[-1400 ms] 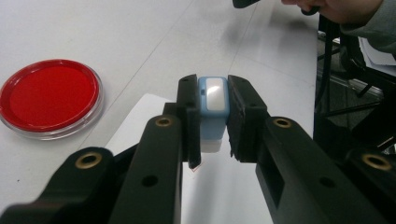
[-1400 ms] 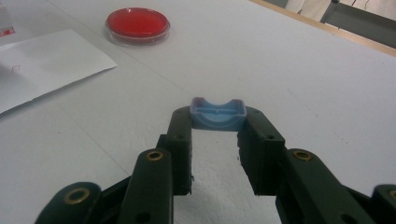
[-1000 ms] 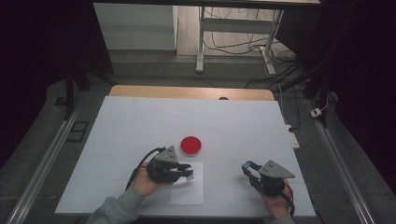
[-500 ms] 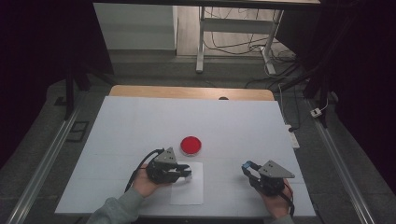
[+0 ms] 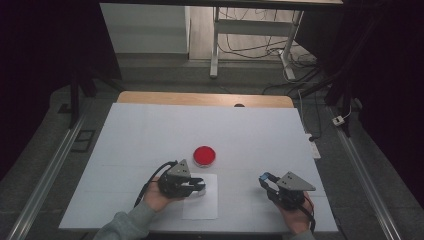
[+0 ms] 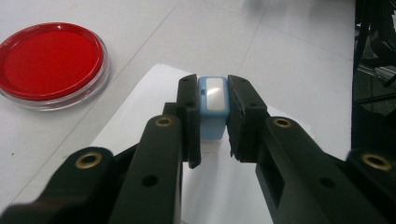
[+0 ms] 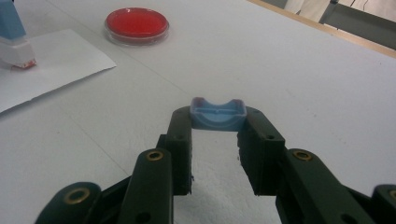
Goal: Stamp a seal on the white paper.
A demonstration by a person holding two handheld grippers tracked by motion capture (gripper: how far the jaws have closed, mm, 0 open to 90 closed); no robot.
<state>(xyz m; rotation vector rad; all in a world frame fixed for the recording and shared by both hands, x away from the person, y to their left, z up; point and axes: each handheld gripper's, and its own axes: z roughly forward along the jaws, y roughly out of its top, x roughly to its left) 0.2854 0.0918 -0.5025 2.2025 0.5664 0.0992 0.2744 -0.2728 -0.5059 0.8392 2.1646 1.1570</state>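
Note:
My left gripper point(image 5: 199, 186) is shut on a small blue stamp point(image 6: 213, 105), its two jaws pressing the stamp's sides. The stamp point(image 7: 11, 35) stands upright with its white, red-inked base down on a white paper sheet point(image 5: 202, 206). A round red ink pad point(image 5: 205, 155) in a clear dish lies just beyond the sheet, and it lies at the upper left point(image 6: 49, 60) in the left gripper view. My right gripper point(image 5: 264, 179) rests low on the table at the right, shut on a curved blue cap point(image 7: 217, 114) held between its fingertips.
The white table top point(image 5: 150, 135) stretches wide beyond the ink pad, with a wooden strip point(image 5: 200, 98) along its far edge. Metal rails point(image 5: 47, 175) run along both sides of the table. A desk frame and cables point(image 5: 280, 40) lie on the floor behind.
The left gripper with the stamp has shifted very slightly toward the near edge of the table. The right gripper has stayed still.

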